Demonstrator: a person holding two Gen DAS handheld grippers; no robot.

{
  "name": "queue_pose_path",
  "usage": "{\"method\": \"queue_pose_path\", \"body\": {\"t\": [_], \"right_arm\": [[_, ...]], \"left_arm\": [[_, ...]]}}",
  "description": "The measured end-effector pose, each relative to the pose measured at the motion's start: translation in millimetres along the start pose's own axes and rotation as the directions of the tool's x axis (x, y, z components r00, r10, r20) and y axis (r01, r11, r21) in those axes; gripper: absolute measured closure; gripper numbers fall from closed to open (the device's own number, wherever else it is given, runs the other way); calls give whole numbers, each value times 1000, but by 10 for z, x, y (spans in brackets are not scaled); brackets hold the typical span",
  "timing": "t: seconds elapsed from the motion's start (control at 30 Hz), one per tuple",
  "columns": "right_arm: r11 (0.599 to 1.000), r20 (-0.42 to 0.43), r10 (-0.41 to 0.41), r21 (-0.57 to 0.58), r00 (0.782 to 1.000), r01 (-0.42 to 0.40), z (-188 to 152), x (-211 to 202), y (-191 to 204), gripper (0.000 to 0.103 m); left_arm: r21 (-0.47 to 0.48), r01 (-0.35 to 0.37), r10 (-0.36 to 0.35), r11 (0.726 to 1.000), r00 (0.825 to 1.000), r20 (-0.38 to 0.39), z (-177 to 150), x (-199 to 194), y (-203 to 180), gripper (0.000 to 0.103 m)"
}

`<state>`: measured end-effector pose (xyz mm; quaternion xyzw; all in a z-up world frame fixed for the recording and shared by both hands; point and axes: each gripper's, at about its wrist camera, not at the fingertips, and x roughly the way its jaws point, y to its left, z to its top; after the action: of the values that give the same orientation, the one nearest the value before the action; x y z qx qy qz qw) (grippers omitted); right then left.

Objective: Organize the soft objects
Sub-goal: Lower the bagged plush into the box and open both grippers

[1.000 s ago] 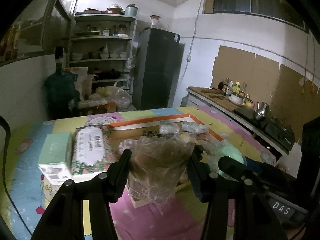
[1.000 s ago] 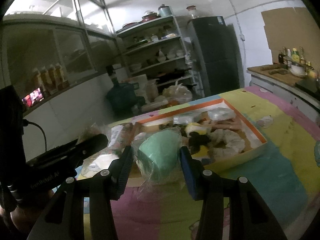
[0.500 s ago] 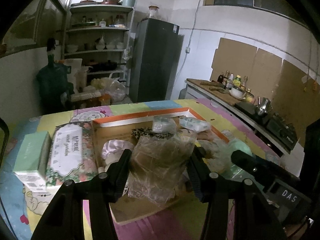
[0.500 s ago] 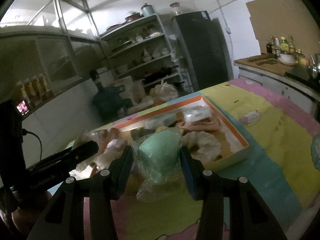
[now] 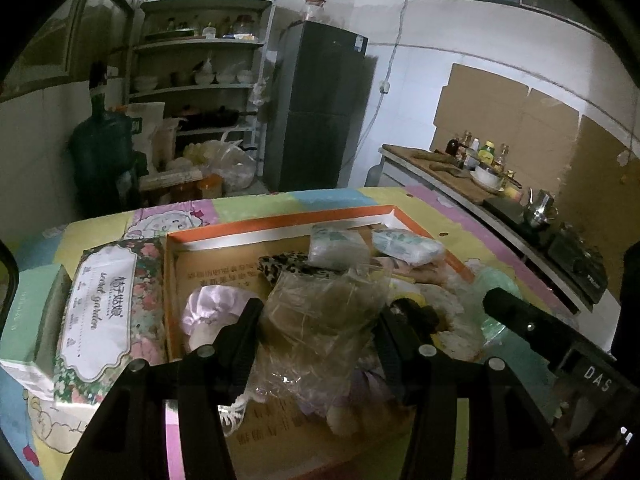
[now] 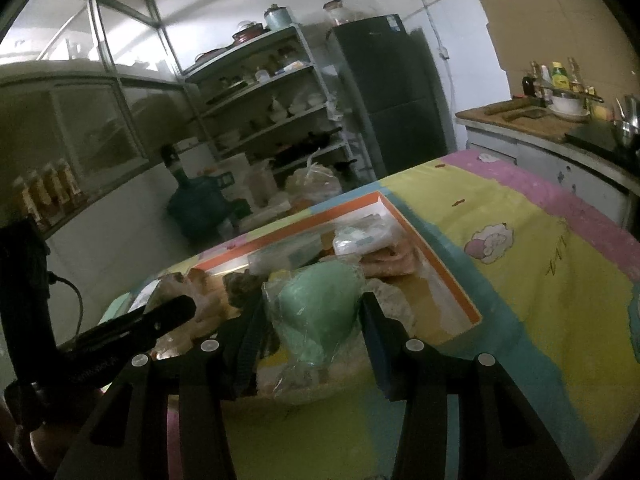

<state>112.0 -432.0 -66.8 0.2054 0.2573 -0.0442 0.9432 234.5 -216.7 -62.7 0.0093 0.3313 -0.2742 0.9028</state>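
Note:
My left gripper (image 5: pixel 320 320) is shut on a clear plastic bag with a brownish soft item (image 5: pixel 320 312) and holds it over the near part of the orange-rimmed cardboard tray (image 5: pixel 280 220). My right gripper (image 6: pixel 312 316) is shut on a clear bag with a mint-green soft item (image 6: pixel 316 308), held just over the tray's near edge (image 6: pixel 452 284). The tray holds several soft things: white wrapped packs (image 5: pixel 404 242), a leopard-print piece (image 5: pixel 284 264), a lilac cloth (image 5: pixel 208 308).
A floral tissue pack (image 5: pixel 108 304) and a mint-green box (image 5: pixel 28 316) lie left of the tray on the colourful tablecloth (image 6: pixel 520 280). The right gripper's body (image 5: pixel 552 344) shows at right. Shelves, a fridge and a counter stand behind the table.
Both grippers have moved forward over the tray with their bags still held. The tray now sits closer and lower in both views.

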Motion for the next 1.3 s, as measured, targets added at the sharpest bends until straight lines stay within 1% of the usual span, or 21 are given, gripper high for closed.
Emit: {"method": "queue_pose_path", "body": {"t": [0.3,0.7,0.93,1.03,1.3], "right_arm": [[1000,-30,1,-1,1000,-2,40,240,-53,54],[1000,-58,-7,5,998,7,41,384,-69,54],[1000,-73,-8,23,997,10,35,425,-104,50],[1000,-77,-10,25,997,12,31,424,-97,44],[999,-62,-18,33,998,20,35,363,-84,43]], "left_arm": [[-16,-8,7,1000,999,-43,8,213,44,49],[-28,0,-3,1000,996,-86,-9,382,61,49],[-40,1,-5,999,996,-91,-5,396,70,48],[-38,-1,-2,999,996,-95,-3,399,72,48],[-37,3,-7,999,996,-93,-30,353,92,47]]}}
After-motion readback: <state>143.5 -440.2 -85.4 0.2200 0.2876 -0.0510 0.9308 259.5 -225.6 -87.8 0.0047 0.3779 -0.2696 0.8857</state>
